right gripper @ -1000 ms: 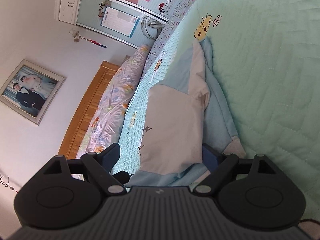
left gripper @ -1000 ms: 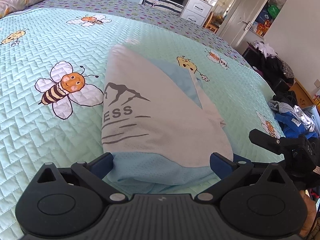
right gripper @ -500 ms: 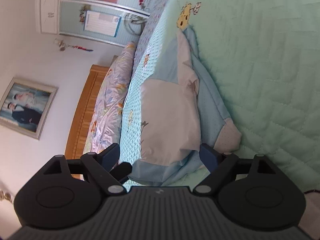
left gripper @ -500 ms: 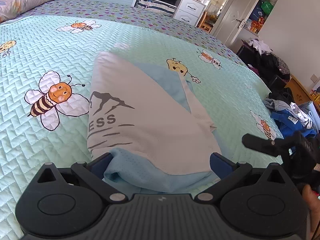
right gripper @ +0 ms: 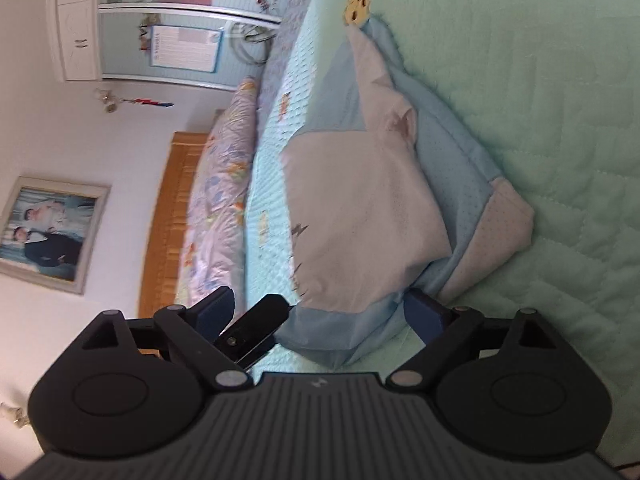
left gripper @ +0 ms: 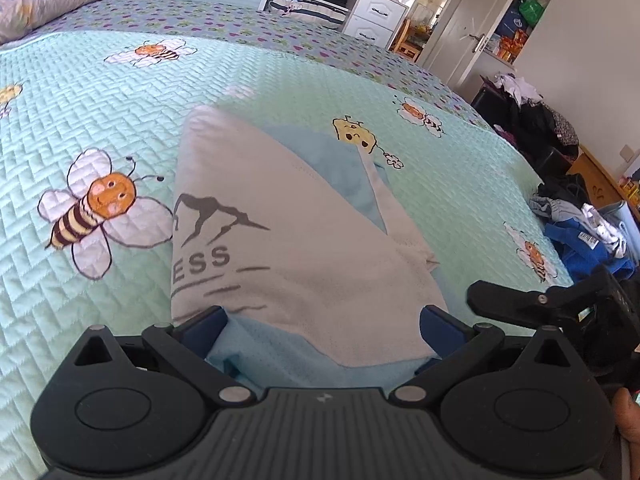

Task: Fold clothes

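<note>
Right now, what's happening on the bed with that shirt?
A person is folding clothes with two handheld claws. A partly folded grey and light blue shirt lies on the bee-print quilt. The left claw is open, its fingers straddling the shirt's near edge. The right claw is open too, at the same near end from the side. Neither is clamping the fabric. A heap of unfolded clothes waits at the bed's far right.

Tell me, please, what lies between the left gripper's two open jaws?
The near edge of the folded grey and light-blue mesh shirt fills that gap, resting on the bee-print quilt, seen in the left wrist view.
</note>
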`<state>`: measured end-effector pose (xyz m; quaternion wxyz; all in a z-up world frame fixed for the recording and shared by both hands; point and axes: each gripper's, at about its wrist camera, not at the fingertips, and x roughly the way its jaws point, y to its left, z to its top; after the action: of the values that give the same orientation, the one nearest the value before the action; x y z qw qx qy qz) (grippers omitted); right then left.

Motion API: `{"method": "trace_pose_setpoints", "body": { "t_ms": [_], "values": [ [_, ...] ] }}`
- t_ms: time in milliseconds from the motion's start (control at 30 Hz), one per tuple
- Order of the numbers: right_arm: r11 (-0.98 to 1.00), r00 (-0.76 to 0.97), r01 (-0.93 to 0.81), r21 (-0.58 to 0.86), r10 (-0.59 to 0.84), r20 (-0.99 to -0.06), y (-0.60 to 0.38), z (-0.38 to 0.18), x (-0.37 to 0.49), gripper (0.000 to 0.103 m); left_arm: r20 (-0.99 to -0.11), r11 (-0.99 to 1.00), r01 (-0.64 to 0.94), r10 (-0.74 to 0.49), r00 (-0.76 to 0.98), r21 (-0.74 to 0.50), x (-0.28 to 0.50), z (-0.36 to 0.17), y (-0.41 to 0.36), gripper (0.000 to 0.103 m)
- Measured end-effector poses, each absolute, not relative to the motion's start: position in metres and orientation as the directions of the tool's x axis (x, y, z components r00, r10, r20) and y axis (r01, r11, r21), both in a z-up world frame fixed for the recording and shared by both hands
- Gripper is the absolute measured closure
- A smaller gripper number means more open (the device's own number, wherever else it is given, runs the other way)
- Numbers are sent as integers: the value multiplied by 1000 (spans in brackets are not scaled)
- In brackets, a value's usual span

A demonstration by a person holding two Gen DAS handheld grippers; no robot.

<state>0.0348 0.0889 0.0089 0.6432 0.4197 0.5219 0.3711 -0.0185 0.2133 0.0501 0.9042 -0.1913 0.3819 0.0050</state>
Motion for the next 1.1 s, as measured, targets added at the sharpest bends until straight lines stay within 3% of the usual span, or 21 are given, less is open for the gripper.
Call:
{"method": "trace_pose_setpoints", "body": {
  "t_ms": [300,533,567,667,733,800,933,1100],
  "values": [
    [420,253,8,907,877,-409,98,7,40,5,-686,918,-139,-170,707,-371,-19,50,219,1],
    [424,373,-124,897,858,-354,104,1,21,8,-664,927,-21,-252,704,-374,-18,63,199,1],
    [413,377,-135,901,862,-339,102,0,18,17,-669,928,-21,-251,700,-371,-17,63,198,1],
    [419,360,-91,903,859,-363,93,-12,21,79,-667,917,-44,-255,700,-396,-16,59,200,1],
    [415,340,-75,907,866,-368,89,-21,23,85,-662,907,-73,-246,708,-415,-18,58,206,1],
    [422,336,-69,904,863,-378,86,-25,23,99,-664,904,-91,-235,709,-418,-19,57,210,1],
    [396,361,-102,912,870,-337,80,-23,19,99,-666,896,-81,-263,698,-438,-12,54,209,1],
    [293,402,-94,952,885,-233,68,-17,18,100,-629,833,-7,-413,659,-554,12,47,197,1]
  ]
}}
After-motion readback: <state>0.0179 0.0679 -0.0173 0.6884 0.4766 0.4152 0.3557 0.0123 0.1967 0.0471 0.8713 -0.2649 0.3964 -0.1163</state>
